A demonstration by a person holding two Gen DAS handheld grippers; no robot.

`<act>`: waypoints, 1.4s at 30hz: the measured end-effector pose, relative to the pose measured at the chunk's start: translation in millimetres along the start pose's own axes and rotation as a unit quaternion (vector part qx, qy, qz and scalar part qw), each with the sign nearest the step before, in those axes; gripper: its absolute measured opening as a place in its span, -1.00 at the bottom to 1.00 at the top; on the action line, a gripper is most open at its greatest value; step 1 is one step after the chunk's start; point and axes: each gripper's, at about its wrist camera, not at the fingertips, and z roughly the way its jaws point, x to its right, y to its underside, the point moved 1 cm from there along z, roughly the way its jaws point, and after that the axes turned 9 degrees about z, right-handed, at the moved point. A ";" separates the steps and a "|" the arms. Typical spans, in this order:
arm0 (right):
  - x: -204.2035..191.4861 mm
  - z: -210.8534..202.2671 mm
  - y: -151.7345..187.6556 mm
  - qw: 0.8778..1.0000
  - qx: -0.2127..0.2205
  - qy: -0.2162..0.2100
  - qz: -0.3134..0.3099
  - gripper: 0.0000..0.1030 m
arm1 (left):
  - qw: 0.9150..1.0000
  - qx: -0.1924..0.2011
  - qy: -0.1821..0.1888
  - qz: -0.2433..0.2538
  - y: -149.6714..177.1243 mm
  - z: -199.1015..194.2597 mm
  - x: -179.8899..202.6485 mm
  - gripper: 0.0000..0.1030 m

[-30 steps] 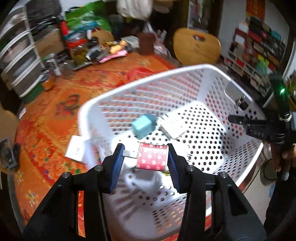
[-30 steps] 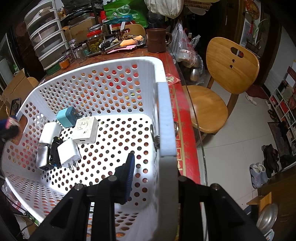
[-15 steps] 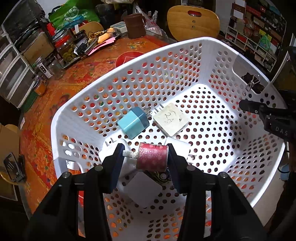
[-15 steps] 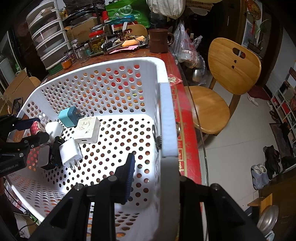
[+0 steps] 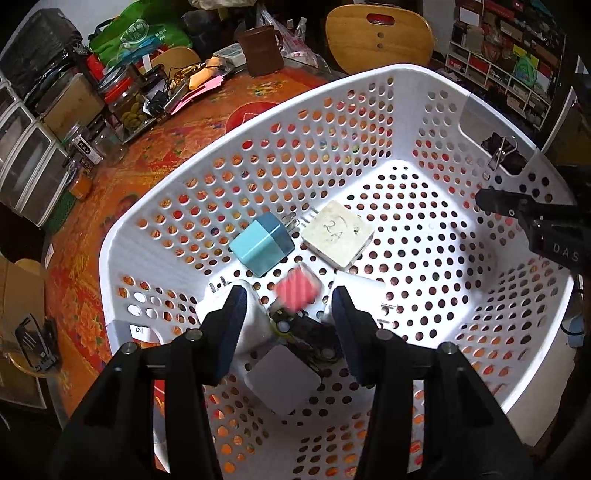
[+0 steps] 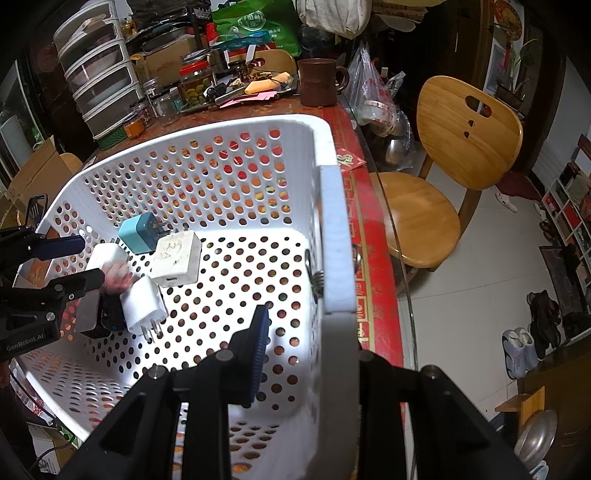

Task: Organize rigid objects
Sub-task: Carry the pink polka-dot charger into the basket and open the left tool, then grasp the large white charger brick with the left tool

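A white perforated basket [image 5: 413,110] stands on the table and holds several plug adapters. My left gripper [image 5: 286,310] is open above its floor. A red patterned adapter [image 5: 297,291] is blurred between the fingers, free of them and dropping onto the pile. A teal adapter [image 5: 264,245] and a white one marked "2A" [image 5: 338,234] lie further in. My right gripper [image 6: 306,332] is shut on the basket's right wall [image 6: 334,236]. In the right wrist view the left gripper [image 6: 70,262] is at the left, with the blurred red adapter [image 6: 116,275] beside white adapters [image 6: 144,304].
The table has an orange patterned cloth [image 5: 110,206]. At its far side stand jars [image 5: 127,105], a brown mug [image 6: 317,81], plastic drawers [image 6: 99,81] and a green bag [image 6: 258,26]. A wooden chair [image 6: 454,155] stands to the right. A binder clip [image 5: 498,151] hangs on the basket handle.
My left gripper moved in over the basket, lowered, and opened. The red adapter left the fingers and is falling onto the pile. The right gripper kept its hold on the basket wall.
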 end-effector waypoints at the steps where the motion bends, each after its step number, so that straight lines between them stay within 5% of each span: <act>1: 0.1 -0.1 -0.1 1.000 0.000 0.000 0.000 -0.47 | 1.000 0.010 0.002 0.002 0.9 -3.4 -0.3 0.10; 4: 0.2 -0.1 0.0 1.000 -0.002 0.001 0.000 -0.47 | 0.999 0.048 0.002 -0.006 6.4 -18.3 -6.7 0.58; 5: 0.2 0.1 0.0 1.000 -0.002 0.002 0.000 -0.47 | 0.998 0.064 -0.007 -0.013 11.2 -26.8 -13.5 0.60; 8: 1.1 0.8 0.0 1.000 -0.002 0.003 0.000 -0.47 | 0.991 0.104 -0.032 -0.076 32.4 -57.7 -52.8 0.65; 10: 1.0 0.9 -0.1 1.000 -0.002 0.004 0.000 -0.47 | 0.979 0.142 -0.042 -0.142 55.1 -80.1 -95.7 1.00; 15: 2.0 1.0 -0.4 1.000 -0.002 0.005 -0.002 -0.47 | 0.962 0.127 -0.081 -0.226 104.6 -72.6 -178.4 0.99; 20: 2.0 0.9 -0.6 1.000 -0.001 0.005 -0.001 -0.47 | 0.971 0.064 -0.089 -0.212 127.3 3.8 -203.6 0.99; 27: 1.4 1.1 -1.1 1.000 -0.004 0.012 0.000 -0.47 | 0.981 0.043 -0.053 -0.183 117.4 73.0 -191.5 0.99; 35: 1.8 1.0 -1.2 1.000 -0.004 0.013 0.001 -0.47 | 0.986 0.017 -0.062 -0.156 100.7 115.7 -183.2 0.92; 42: 1.9 1.0 -1.1 1.000 -0.004 0.013 0.000 -0.47 | 0.984 0.027 -0.061 -0.165 103.3 116.1 -187.2 0.98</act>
